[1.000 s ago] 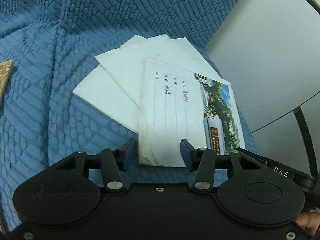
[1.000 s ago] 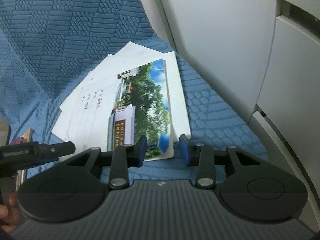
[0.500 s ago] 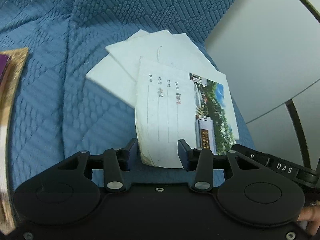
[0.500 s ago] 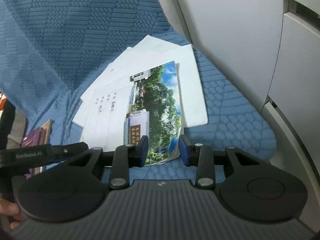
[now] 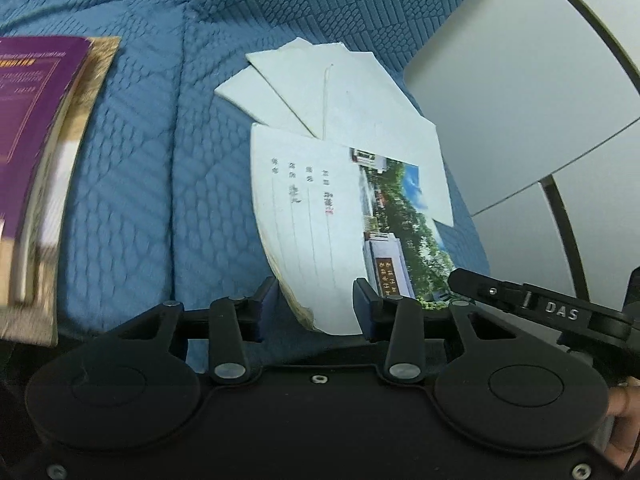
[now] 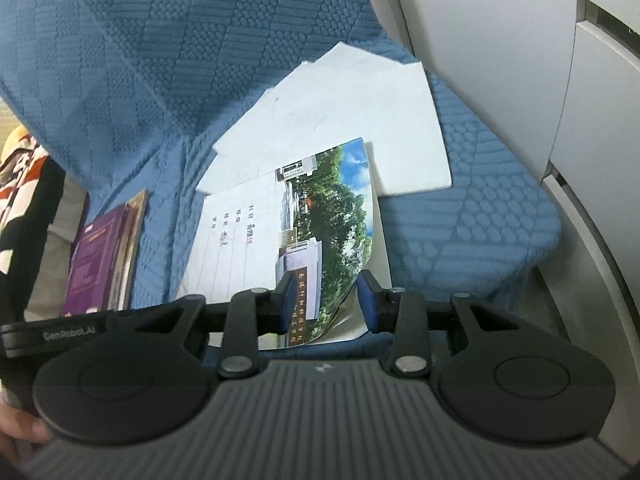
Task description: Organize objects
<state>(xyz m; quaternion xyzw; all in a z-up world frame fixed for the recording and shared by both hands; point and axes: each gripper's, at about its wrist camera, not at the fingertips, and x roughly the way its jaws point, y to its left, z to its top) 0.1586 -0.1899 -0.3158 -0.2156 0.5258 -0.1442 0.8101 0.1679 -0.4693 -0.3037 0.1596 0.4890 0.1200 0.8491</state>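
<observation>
A thin notebook [image 5: 320,224] with ruled lines and a landscape photo on its cover lies on top of two white paper booklets [image 5: 340,96] on blue textured fabric. Its near edge bends upward. My left gripper [image 5: 316,304] is open, its fingers either side of the notebook's near left corner. My right gripper [image 6: 324,300] is open around the notebook's [image 6: 320,224] near right edge, where the cover curls up. The white booklets [image 6: 352,120] fan out behind it. A purple book [image 5: 28,128] lies to the left on a gold one.
The blue quilted cushion [image 5: 132,184] rises into a backrest behind the papers. A white panel [image 5: 520,92] stands at the right, seen in the right wrist view too [image 6: 480,40]. The purple book [image 6: 100,256] lies left of the notebook. The cushion edge [image 6: 520,240] drops off at right.
Both grippers have pulled back and lifted with the notebook's near edge between their fingers, and it now curls upward. The purple book has come into view at the left.
</observation>
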